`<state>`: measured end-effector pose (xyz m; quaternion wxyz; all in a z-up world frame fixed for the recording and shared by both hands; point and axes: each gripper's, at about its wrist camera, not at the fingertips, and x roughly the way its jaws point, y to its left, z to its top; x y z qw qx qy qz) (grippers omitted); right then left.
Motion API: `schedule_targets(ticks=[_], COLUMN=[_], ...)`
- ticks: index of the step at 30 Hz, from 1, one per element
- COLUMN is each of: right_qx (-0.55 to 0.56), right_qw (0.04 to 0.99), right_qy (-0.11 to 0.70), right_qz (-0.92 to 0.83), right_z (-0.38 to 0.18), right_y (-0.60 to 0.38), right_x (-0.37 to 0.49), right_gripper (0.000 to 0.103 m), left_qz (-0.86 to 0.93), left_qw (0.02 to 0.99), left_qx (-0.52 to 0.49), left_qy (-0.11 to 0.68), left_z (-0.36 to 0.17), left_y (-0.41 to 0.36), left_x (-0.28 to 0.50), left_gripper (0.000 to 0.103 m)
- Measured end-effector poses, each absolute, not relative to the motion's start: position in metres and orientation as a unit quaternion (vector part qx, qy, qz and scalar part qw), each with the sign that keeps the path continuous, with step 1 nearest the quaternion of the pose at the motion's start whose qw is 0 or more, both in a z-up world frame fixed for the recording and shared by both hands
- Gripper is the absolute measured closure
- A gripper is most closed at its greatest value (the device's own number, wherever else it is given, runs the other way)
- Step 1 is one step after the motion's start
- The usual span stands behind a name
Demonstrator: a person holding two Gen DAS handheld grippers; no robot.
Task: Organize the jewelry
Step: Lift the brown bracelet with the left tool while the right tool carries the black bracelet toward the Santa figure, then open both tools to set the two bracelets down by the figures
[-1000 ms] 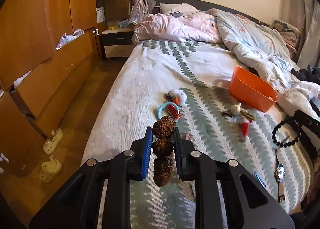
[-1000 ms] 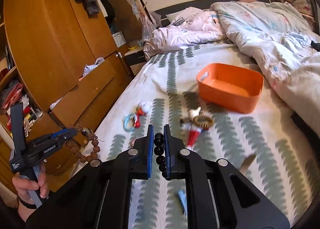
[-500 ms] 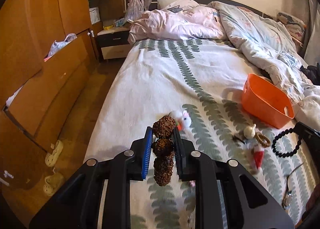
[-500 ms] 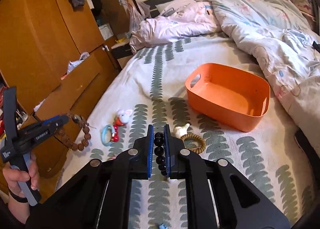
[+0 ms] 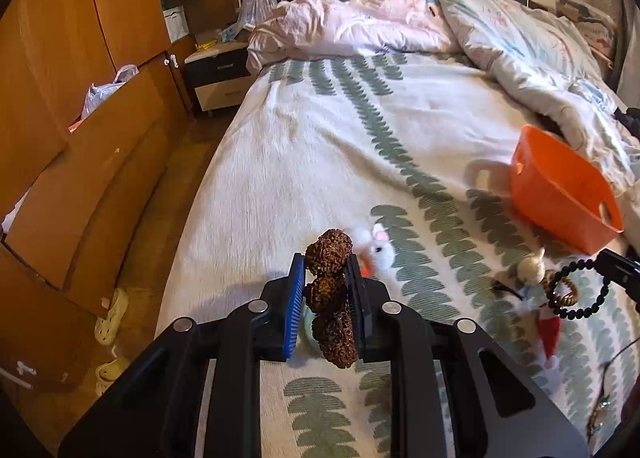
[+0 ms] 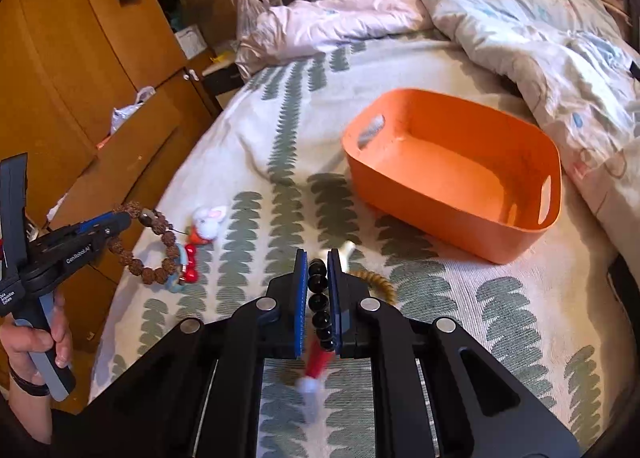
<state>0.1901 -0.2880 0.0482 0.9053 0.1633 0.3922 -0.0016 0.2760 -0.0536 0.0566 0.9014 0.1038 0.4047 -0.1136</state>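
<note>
Both of your grippers are loaded, so the move ahead depends on where the orange basket (image 6: 452, 174) lies relative to each of them. Your right gripper (image 6: 318, 298) is closed on the black bead bracelet (image 6: 320, 302); in the right wrist view the beads run as a short vertical column between the pads, and in the left wrist view the rest of the loop (image 5: 580, 290) hangs free below the gripper tip. Your left gripper (image 5: 326, 290) is clamped on the brown seed bracelet (image 5: 330, 294), with three rough beads stacked between the pads; the right wrist view shows its loop (image 6: 148, 246) dangling over the left edge of the bed (image 5: 304, 162). The basket rests on the bed toward the right edge, close against the rumpled duvet (image 6: 532, 30), and its inside looks empty. From your right gripper it lies ahead and slightly right, with its long axis running from near left to far right and its open top fully exposed. From your left gripper the basket (image 5: 560, 194) lies well off to the right, across the plush rabbit charm (image 5: 378, 250) and the woven ring (image 5: 562, 292). Your right hand is judged the nearer one and should deliver first. Carry the black beads over the near rim before opening the jaws, because the hanging loop could catch on that rim. Bring your left hand across afterwards, keeping its loop above the items that lie on the bed.
</note>
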Motion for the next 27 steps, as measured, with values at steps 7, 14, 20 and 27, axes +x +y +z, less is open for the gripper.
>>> schedule_targets(ticks=[7, 14, 20, 27], right_qx=[0.168, 0.175, 0.169, 0.155], right_qw=[0.902, 0.909, 0.919, 0.926], right_qy=[0.397, 0.377, 0.354, 0.342], right_qz=[-0.026, -0.032, -0.032, -0.036], right_z=[0.037, 0.048, 0.061, 0.065], right_y=[-0.302, -0.307, -0.304, -0.301], right_x=[0.190, 0.179, 0.161, 0.133], right_gripper=[0.083, 0.079, 0.068, 0.066], left_qz=[-0.107, -0.116, -0.131, -0.136], left_qw=[0.899, 0.903, 0.907, 0.912], left_qx=[0.118, 0.116, 0.096, 0.071], left_qy=[0.408, 0.397, 0.389, 0.381], left_z=[0.046, 0.054, 0.064, 0.076], left_y=[-0.053, -0.054, -0.051, -0.040], left_x=[0.280, 0.271, 0.263, 0.248], left_gripper=[0.081, 0.076, 0.051, 0.047])
